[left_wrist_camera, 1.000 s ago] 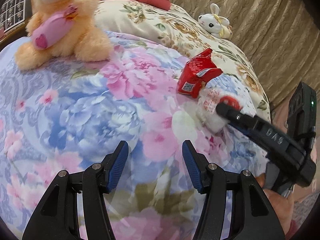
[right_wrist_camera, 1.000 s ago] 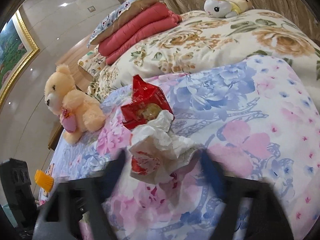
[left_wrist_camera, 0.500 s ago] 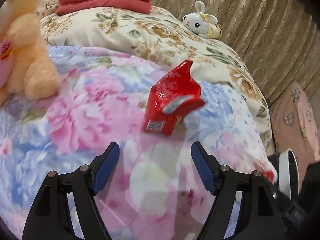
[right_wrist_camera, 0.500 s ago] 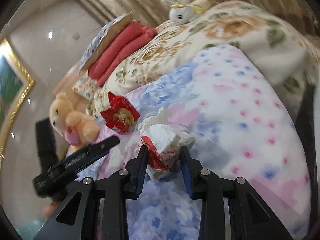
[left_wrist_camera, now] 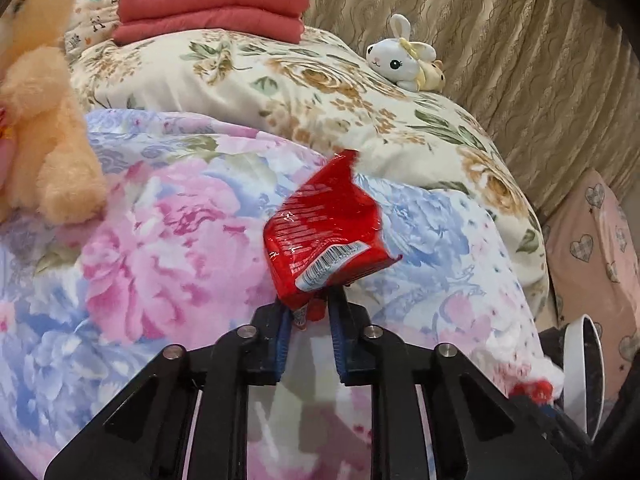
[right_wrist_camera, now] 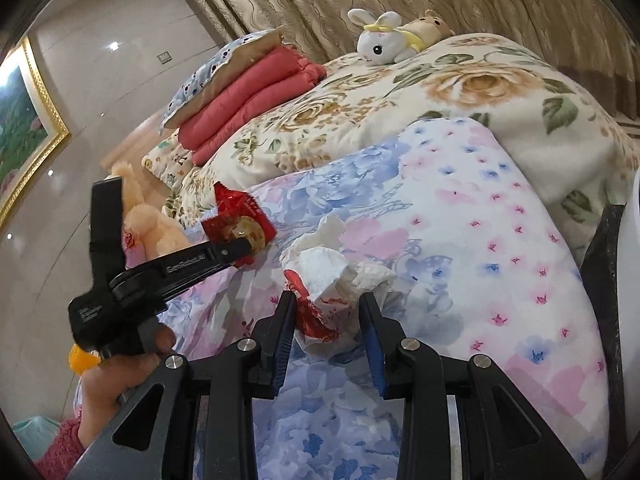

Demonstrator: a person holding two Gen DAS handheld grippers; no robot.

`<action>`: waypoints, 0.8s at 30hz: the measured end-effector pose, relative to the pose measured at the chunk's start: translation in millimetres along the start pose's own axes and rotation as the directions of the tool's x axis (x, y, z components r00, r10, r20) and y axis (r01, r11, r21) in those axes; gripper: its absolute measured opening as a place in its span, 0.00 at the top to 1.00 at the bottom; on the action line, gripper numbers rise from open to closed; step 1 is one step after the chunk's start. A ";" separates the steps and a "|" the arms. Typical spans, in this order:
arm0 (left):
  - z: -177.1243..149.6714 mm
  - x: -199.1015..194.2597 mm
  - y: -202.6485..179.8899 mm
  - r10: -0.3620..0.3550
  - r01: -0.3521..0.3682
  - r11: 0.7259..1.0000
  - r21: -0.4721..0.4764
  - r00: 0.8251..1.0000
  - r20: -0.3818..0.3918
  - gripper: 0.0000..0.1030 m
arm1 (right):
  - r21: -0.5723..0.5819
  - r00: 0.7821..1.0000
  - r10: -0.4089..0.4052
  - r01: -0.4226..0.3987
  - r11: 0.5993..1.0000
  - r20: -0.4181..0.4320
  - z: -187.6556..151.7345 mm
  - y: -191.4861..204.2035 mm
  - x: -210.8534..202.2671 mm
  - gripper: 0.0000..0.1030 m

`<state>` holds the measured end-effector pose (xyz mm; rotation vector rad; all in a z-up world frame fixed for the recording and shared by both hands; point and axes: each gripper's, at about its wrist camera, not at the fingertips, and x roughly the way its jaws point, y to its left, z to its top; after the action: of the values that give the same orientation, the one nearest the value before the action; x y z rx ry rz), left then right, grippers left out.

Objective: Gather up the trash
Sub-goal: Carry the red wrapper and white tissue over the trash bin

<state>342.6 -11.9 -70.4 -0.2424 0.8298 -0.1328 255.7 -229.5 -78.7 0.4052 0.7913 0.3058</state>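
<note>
Two pieces of trash, one per gripper. Your left gripper (left_wrist_camera: 307,320) has its jaws pinched onto the near bottom corner of the red snack wrapper (left_wrist_camera: 324,236), which stands up off the pink-and-blue floral quilt (left_wrist_camera: 168,240). Only the left view shows the wrapper's barcode side; the right view gives you its printed face (right_wrist_camera: 240,228), with your left gripper (right_wrist_camera: 240,250) reaching in from the left. Your right gripper (right_wrist_camera: 328,320) has its jaws clamped on the crumpled white tissue with red scraps (right_wrist_camera: 332,276), near on the quilt. The left view catches just a sliver of that tissue (left_wrist_camera: 532,384) at far right, beside a white bin rim (left_wrist_camera: 592,364). Far off, a white bunny plush (left_wrist_camera: 400,56) sits on the rose-print duvet (left_wrist_camera: 320,88).
</note>
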 end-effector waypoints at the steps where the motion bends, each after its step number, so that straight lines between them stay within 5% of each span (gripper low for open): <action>1: -5.7 -4.1 0.9 -0.004 0.004 1.000 -0.004 1.000 -0.008 0.90 | 0.007 1.000 0.003 -0.003 1.000 0.002 0.1 -1.8 -0.3 0.68; 14: -91.7 -74.6 -9.5 -0.109 0.105 0.993 -0.049 0.990 -0.086 0.93 | 0.029 1.000 0.011 -0.011 1.000 0.003 -5.9 -5.0 -9.0 0.68; 24: -119.1 -101.9 -24.6 -0.158 0.157 0.987 -0.022 0.983 -0.096 0.93 | 0.075 0.999 0.039 -0.041 0.996 0.025 -33.5 -14.0 -50.9 0.69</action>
<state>185.4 -33.4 -68.6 -0.3170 0.9085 -0.2889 198.7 -254.8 -74.7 0.4951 0.7744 0.3086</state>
